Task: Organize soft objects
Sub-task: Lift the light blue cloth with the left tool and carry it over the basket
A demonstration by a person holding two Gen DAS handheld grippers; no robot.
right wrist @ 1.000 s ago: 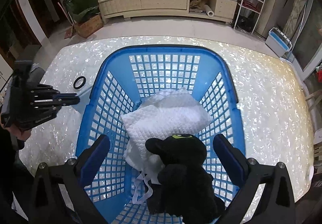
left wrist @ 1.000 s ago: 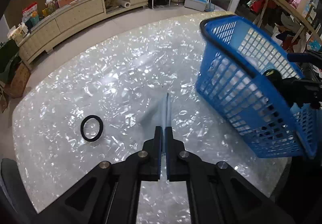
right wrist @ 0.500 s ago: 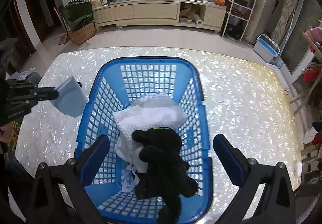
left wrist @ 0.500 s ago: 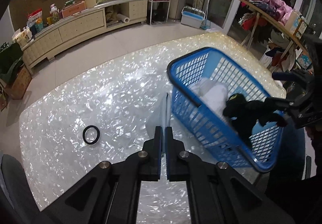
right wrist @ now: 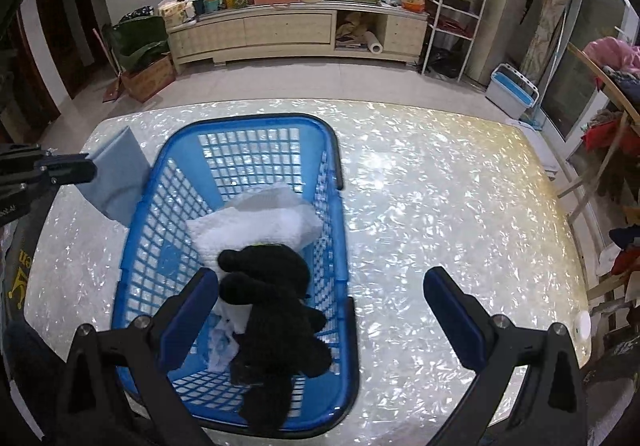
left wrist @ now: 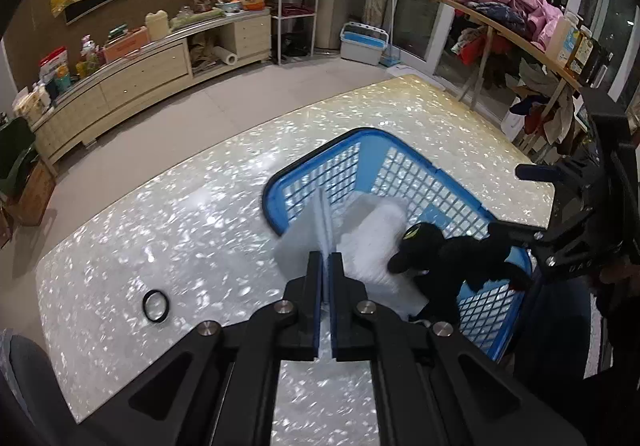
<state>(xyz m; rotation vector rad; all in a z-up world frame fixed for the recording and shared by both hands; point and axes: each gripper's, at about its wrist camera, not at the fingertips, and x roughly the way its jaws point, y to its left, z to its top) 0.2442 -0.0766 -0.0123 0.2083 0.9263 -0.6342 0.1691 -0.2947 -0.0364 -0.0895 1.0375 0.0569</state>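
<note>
Over the pearly, shell-patterned table (right wrist: 420, 181), at about ten o'clock from the blue plastic lattice basket (right wrist: 168, 213), the left gripper (right wrist: 90, 169) is pinching a thin grey-blue square of cloth (right wrist: 116, 181) by its edge, so the sheet hangs free just outside the rim, probably ready to be dropped in. Inside the basket a white quilted cloth (right wrist: 256, 221) lies under a black plush toy (right wrist: 276, 298), sorted. The right gripper (right wrist: 320, 302) hovers at the basket's six o'clock end, spread wide and holding nothing, while a small black ring (left wrist: 155, 306) sits on the table, well apart at the basket's nine o'clock.
</note>
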